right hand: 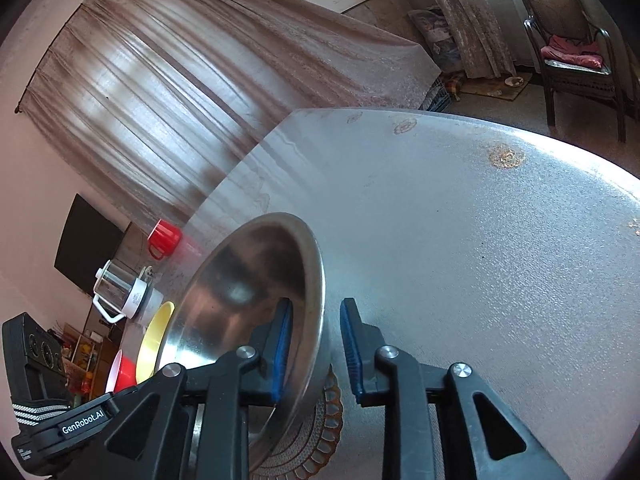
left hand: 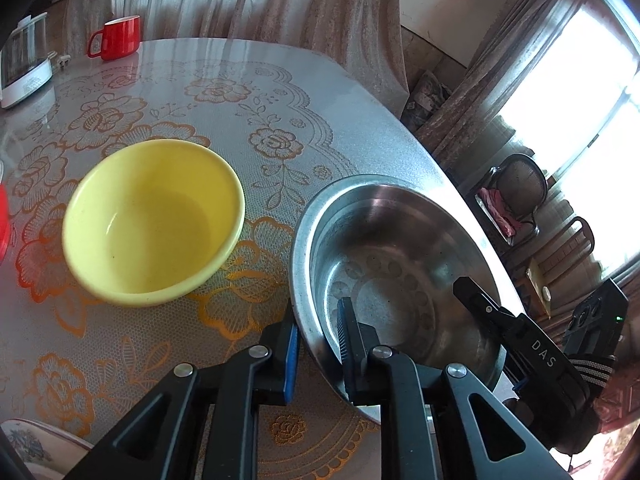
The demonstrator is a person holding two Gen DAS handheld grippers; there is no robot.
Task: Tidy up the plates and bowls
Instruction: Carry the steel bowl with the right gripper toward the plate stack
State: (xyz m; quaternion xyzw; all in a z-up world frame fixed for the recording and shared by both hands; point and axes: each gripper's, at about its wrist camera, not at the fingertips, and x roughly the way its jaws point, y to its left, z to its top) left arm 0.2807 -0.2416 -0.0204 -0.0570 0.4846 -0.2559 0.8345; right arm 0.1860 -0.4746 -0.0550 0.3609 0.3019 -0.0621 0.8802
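A steel bowl (left hand: 400, 272) stands on the table (left hand: 340, 92) near its right edge. My left gripper (left hand: 318, 344) is shut on the bowl's near rim, with one pad outside the wall and one inside. To its left sits an empty yellow bowl (left hand: 154, 220). A finger (left hand: 478, 302) of the right gripper reaches over the bowl's right rim. In the right wrist view my right gripper (right hand: 316, 340) straddles the steel bowl's (right hand: 240, 288) rim. Its left pad lies inside the bowl and its right pad stands clear of the wall, so it is open.
At the far side of the table stand a red mug (left hand: 118, 38) and a glass kettle (left hand: 26, 60). A patterned plate (left hand: 28, 440) shows at the near left corner. A red bowl (right hand: 124, 372) sits beyond the yellow bowl (right hand: 156, 340). A chair (right hand: 572, 40) stands past the table.
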